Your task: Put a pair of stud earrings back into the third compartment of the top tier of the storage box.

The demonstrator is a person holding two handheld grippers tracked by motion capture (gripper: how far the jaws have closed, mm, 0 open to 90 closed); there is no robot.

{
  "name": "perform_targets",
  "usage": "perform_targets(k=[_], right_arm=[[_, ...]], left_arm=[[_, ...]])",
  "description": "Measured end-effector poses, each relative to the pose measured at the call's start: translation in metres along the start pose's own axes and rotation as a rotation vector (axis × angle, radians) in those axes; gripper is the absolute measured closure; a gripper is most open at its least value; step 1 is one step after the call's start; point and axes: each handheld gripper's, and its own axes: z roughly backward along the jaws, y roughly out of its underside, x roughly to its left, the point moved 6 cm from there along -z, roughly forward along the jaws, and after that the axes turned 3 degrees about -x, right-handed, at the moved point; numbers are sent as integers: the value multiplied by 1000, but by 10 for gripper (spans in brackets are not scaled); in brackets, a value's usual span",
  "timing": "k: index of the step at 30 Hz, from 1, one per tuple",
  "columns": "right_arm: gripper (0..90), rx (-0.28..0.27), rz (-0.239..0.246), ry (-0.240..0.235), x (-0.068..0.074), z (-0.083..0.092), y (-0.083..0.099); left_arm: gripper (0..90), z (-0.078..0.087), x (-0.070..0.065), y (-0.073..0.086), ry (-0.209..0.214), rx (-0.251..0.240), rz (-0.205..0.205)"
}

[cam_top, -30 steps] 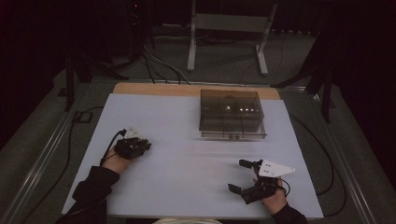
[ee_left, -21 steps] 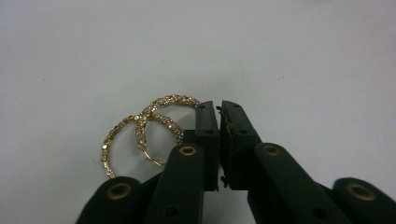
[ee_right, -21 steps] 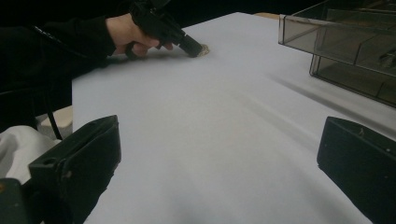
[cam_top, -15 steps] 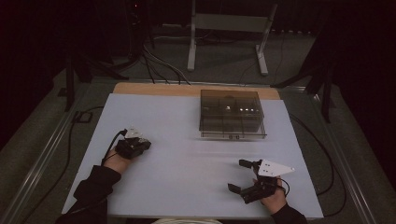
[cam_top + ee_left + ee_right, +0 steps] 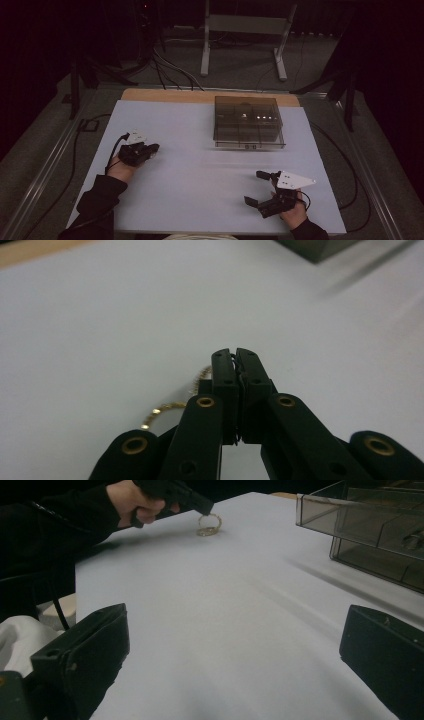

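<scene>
dim room; grey floor point(image 5: 240, 65) with cables point(image 5: 170, 70), metal stand point(image 5: 245, 30) behind.

High view: room dim, floor and edges falling off to near black. My tabletop point(image 5: 200, 170) is the one bright patch, pale and evenly lit, apparently from above. Small highlights glint on the smoky clear box point(image 5: 248, 121); a faint streaky reflection runs along the tabletop in front of it. Picture soft and grainy.

Left gripper view: the jaws of my left hand-held gripper point(image 5: 235, 362) read as flat black, close parts blurred. Far tabletop hazy; gold chain point(image 5: 170, 407) out of focus.

Right gripper view: near jaws blurred, dark. Soft shadow under the far hand point(image 5: 134, 502).
</scene>
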Motion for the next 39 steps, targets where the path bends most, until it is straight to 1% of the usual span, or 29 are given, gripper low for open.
perform_targets(k=[2, 4, 5, 7, 10, 12, 13, 16, 17, 20, 21, 22, 23, 25, 27, 28, 30, 37, 39], right_arm=[[0, 0, 2, 0, 0, 0, 0], [0, 1, 1, 0, 0, 0, 0], [0, 2, 0, 1, 0, 0, 0], [0, 0, 2, 0, 0, 0, 0], [0, 1, 0, 1, 0, 0, 0], [0, 1, 0, 1, 0, 0, 0], [0, -1, 1, 0, 0, 0, 0], [0, 0, -1, 1, 0, 0, 0], [0, 0, -3, 0, 0, 0, 0], [0, -1, -1, -1, 0, 0, 0], [0, -1, -3, 0, 0, 0, 0], [0, -1, -3, 0, 0, 0, 0], [0, -1, -2, -1, 0, 0, 0], [0, -2, -1, -2, 0, 0, 0], [0, -3, -3, -1, 0, 0, 0], [0, -3, -3, -1, 0, 0, 0], [0, -3, -2, -3, 0, 0, 0], [0, -4, -2, -1, 0, 0, 0], [0, -4, -8, -1, -1, 0, 0]], left_arm=[[899, 3, 3, -2, -11, -9, -2], [900, 4, 4, -2, -12, -12, 1], [900, 7, 5, -4, -19, -24, 6], [899, 10, 6, -6, -23, -33, 3], [899, 13, 6, -9, -19, -46, 4], [899, 18, 5, -14, -15, -61, 1], [899, 20, 4, -16, -19, -63, -6], [899, 22, 3, -19, -7, -67, -1], [899, 24, 1, -23, -3, -74, -8], [899, 25, -5, -28, 10, -82, -20], [899, 25, -7, -29, 21, -82, -19], [899, 25, -7, -29, 21, -82, -19], [899, 25, -10, -32, 27, -84, -27], [899, 24, -14, -36, 40, -84, -33], [899, 24, -18, -39, 60, -87, -28], [899, 24, -18, -39, 60, -87, -28], [899, 22, -25, -44, 83, -88, -39], [899, 19, -37, -52, 107, -88, -71], [899, 17, -40, -55, 119, -88, -69]])
